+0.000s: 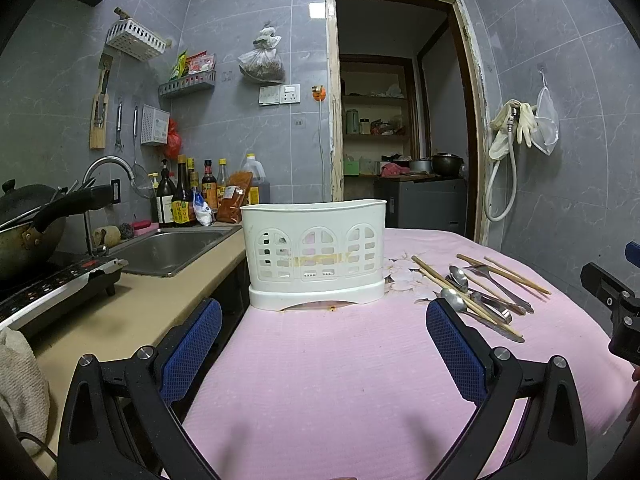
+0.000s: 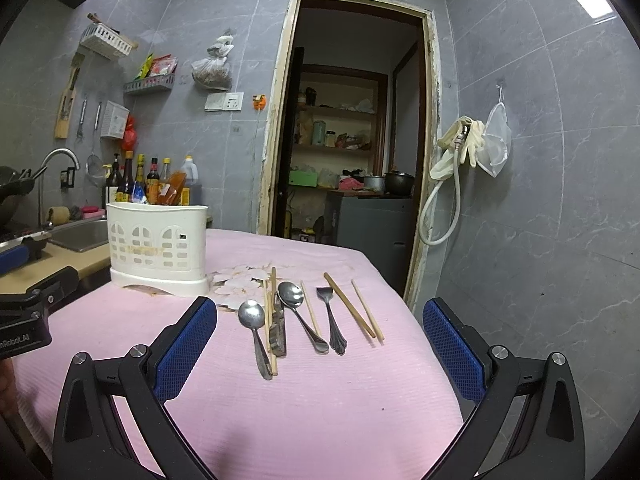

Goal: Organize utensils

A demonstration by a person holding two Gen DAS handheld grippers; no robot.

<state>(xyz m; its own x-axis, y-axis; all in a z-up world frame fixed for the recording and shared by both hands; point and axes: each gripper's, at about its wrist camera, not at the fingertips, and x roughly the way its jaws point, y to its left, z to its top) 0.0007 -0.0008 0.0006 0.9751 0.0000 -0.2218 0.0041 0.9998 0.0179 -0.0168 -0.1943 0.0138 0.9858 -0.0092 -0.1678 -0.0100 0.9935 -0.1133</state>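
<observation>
A white slotted utensil holder [image 1: 316,258] [image 2: 158,244] stands upright on the pink tablecloth [image 1: 320,360] [image 2: 312,392]. Right of it lie loose utensils: two metal spoons [image 2: 253,320] [image 2: 296,304], a fork [image 2: 330,312], a metal piece [image 2: 278,332] and several wooden chopsticks [image 2: 352,308] [image 1: 504,274]. My left gripper [image 1: 324,312] is open, low over the cloth, facing the holder from the front. My right gripper [image 2: 320,312] is open just short of the utensils' handles, with nothing between its fingers. It also shows at the right edge of the left wrist view, right gripper [image 1: 616,304].
Left of the table runs a beige counter [image 1: 132,312] with a steel sink [image 1: 172,250], sauce bottles [image 1: 188,196], an induction hob [image 1: 52,292] and a wok [image 1: 28,220]. A doorway [image 2: 348,140] opens behind the table. Gloves and a hose [image 2: 456,160] hang on the right wall.
</observation>
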